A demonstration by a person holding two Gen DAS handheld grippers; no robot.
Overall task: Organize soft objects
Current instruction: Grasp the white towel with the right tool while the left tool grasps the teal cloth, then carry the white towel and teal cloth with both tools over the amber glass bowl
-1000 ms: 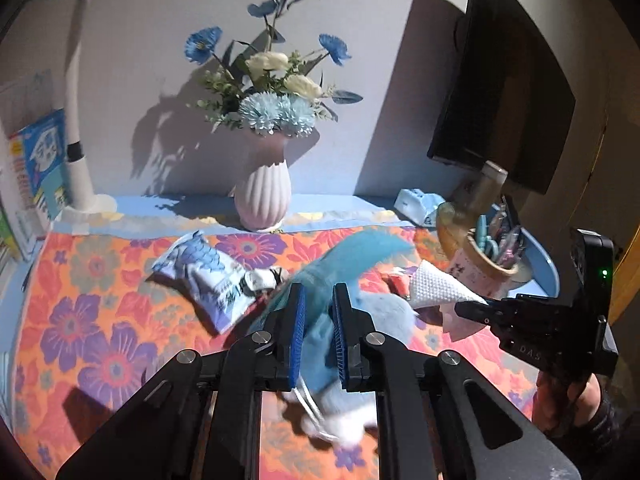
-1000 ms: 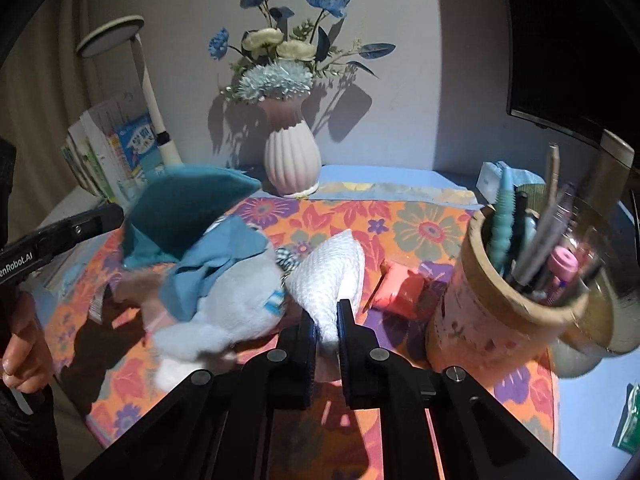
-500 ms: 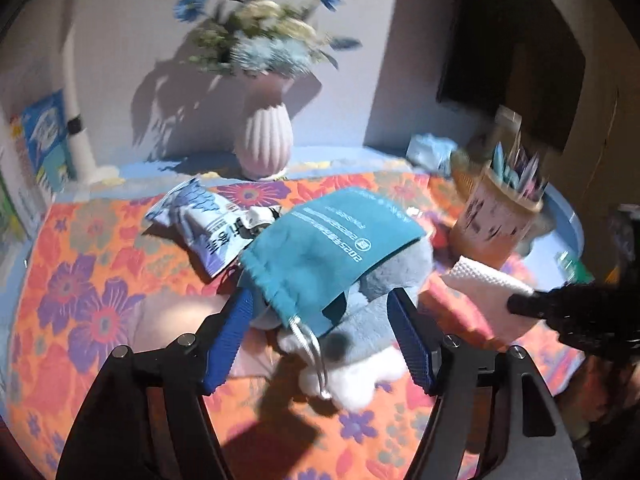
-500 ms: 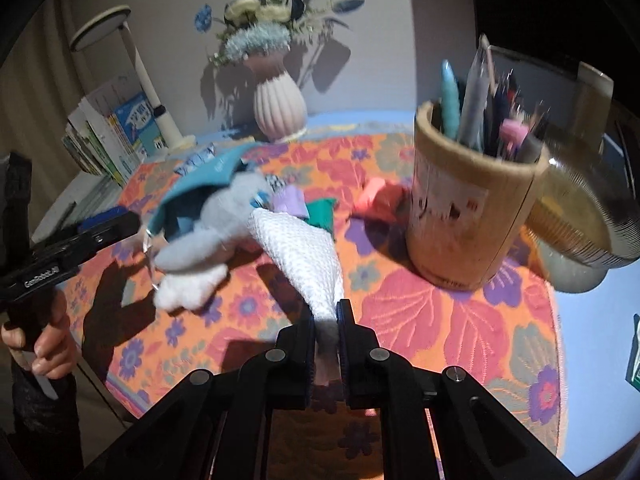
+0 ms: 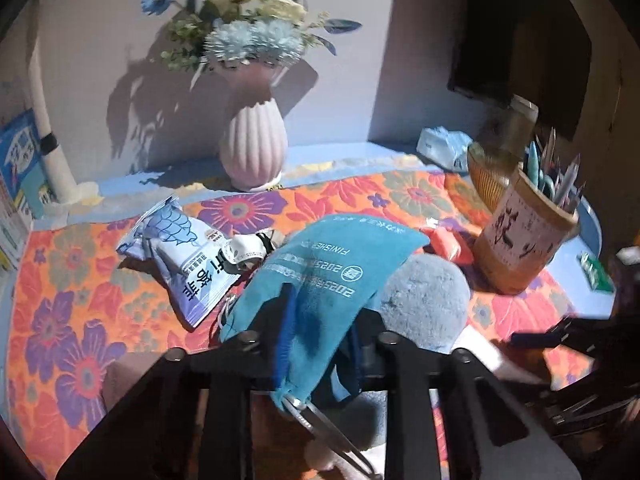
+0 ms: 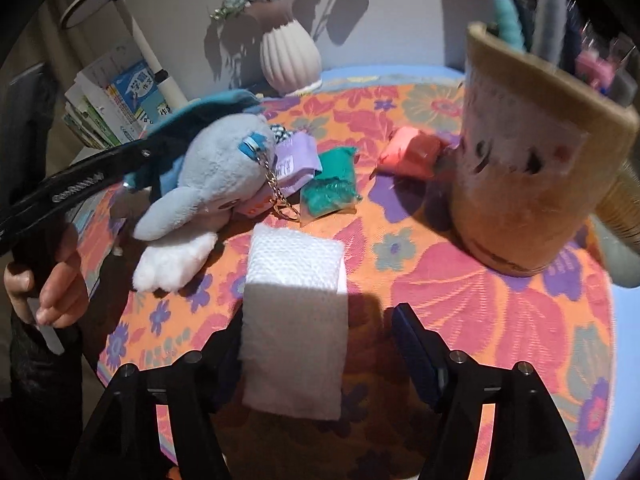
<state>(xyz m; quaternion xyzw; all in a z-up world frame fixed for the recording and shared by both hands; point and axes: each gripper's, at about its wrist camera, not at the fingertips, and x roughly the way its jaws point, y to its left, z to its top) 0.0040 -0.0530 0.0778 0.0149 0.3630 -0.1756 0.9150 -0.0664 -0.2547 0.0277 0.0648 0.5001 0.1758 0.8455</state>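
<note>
My right gripper point(image 6: 320, 344) stands with its jaws spread wide, the folded white towel point(image 6: 294, 312) lying loose between them on the floral mat point(image 6: 460, 300), just left of the pen cup point(image 6: 532, 172). My left gripper point(image 5: 320, 344) is closing on the teal drawstring bag point(image 5: 320, 288) (whether it truly pinches, I cannot tell), draped over the grey plush toy point(image 6: 212, 176) beyond the towel.

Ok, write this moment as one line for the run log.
left gripper: jaws around teal bag, grip unclear | right gripper: jaws open, white cloth between | grey plush: on mat
</note>
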